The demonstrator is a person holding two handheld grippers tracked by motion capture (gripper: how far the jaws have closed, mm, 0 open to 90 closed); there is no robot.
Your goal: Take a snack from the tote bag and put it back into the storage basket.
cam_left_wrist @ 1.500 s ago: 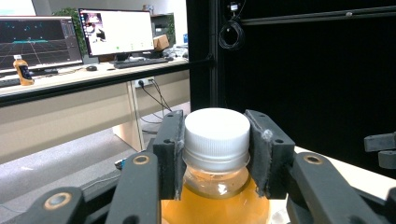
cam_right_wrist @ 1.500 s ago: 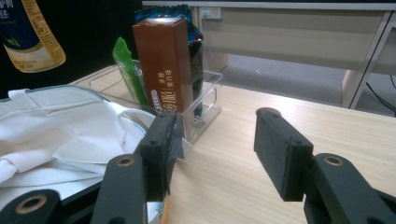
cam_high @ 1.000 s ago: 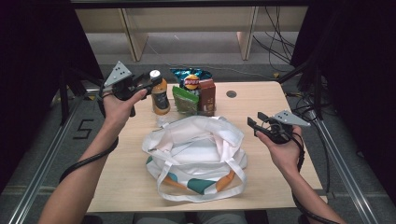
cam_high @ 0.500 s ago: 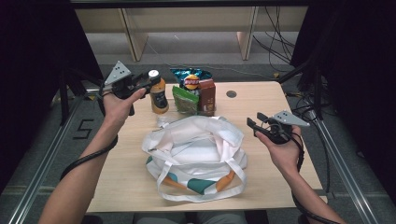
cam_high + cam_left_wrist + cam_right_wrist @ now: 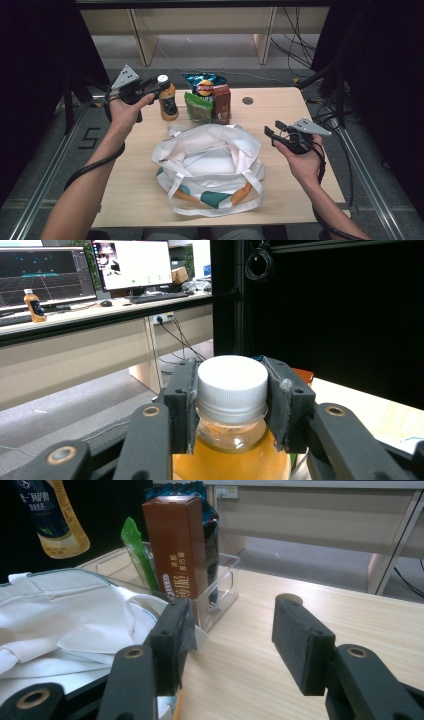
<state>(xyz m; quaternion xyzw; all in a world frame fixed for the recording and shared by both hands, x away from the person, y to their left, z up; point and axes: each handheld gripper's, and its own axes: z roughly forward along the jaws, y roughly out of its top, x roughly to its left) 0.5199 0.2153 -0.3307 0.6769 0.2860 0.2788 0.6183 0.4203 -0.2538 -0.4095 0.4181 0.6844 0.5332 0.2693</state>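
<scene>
Bottle (image 5: 231,410), round ribbed white cap, clamped

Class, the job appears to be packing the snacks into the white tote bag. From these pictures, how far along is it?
Barely started. Done: nothing seems packed yet. In hand: the left gripper is clamped on the juice bottle at its white cap. Left: the brown carton, chip bag and green packet stand in the clear tray. The right gripper waits open beside the bag.

- Orange juice bottle (image 5: 167,98), white cap (image 5: 232,377), upright, lifted clear of the table's far left, cap clamped between black jaws.
</scene>
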